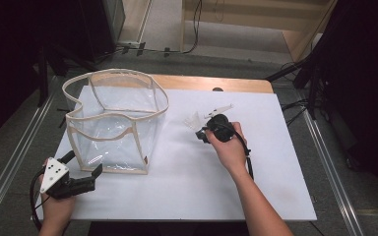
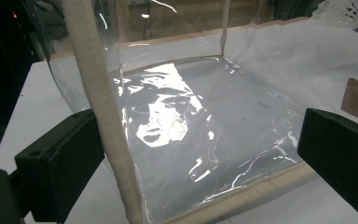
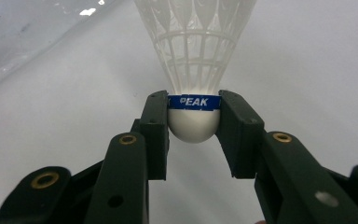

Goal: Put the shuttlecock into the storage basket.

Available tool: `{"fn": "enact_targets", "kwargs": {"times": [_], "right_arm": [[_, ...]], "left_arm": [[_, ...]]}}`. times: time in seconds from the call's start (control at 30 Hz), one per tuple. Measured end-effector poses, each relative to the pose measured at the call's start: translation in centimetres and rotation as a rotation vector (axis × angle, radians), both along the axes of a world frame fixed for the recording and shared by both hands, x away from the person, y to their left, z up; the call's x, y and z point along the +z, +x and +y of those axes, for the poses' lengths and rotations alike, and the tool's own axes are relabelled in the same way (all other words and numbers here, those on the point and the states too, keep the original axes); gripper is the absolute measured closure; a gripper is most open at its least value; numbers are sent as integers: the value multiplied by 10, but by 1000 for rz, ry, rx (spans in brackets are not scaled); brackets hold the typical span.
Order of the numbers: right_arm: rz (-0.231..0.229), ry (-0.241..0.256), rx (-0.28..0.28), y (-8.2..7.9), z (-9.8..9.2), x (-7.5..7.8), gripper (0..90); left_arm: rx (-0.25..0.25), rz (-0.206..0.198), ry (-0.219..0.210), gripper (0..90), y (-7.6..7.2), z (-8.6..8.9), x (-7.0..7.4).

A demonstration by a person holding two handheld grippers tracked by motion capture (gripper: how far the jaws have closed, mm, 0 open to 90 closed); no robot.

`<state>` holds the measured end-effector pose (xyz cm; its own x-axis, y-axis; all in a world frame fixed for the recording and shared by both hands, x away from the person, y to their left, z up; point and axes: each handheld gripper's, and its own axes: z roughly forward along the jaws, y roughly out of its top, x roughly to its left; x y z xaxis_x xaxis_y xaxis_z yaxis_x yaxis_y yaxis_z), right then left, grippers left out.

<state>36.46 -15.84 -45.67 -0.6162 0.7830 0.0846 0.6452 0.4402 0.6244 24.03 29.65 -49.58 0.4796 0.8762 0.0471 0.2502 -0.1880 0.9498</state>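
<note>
Bench (image 1: 275, 191): white sheet top, wooden edge showing along the far side, metal rails left and right. Clear plastic bag (image 1: 115, 125) with beige trim stands upright and open on the left half, base flat on the white surface, near the front-left corner. Right of centre, a white shuttlecock (image 1: 193, 119) low at the surface; can't tell if it touches.

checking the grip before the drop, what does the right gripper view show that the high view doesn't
Right gripper view: the fingers pinch the shuttlecock at its white cork, on a blue band printed PEAK. High view: the whole clear bag standing open, the left gripper open at its near corner, and the right gripper apart from the bag. Both share the shuttlecock, the white table and part of the bag.
</note>
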Motion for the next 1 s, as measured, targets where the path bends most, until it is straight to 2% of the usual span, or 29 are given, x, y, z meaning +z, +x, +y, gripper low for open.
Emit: {"fn": "enact_targets", "kwargs": {"times": [0.77,1.0], "right_arm": [[-51,35,9,-3,-4,25,632],[-52,41,4,-3,-4,30,632]], "left_arm": [[-2,-1,-10,11,0,0,0],[-3,-3,-10,11,0,0,0]]}}
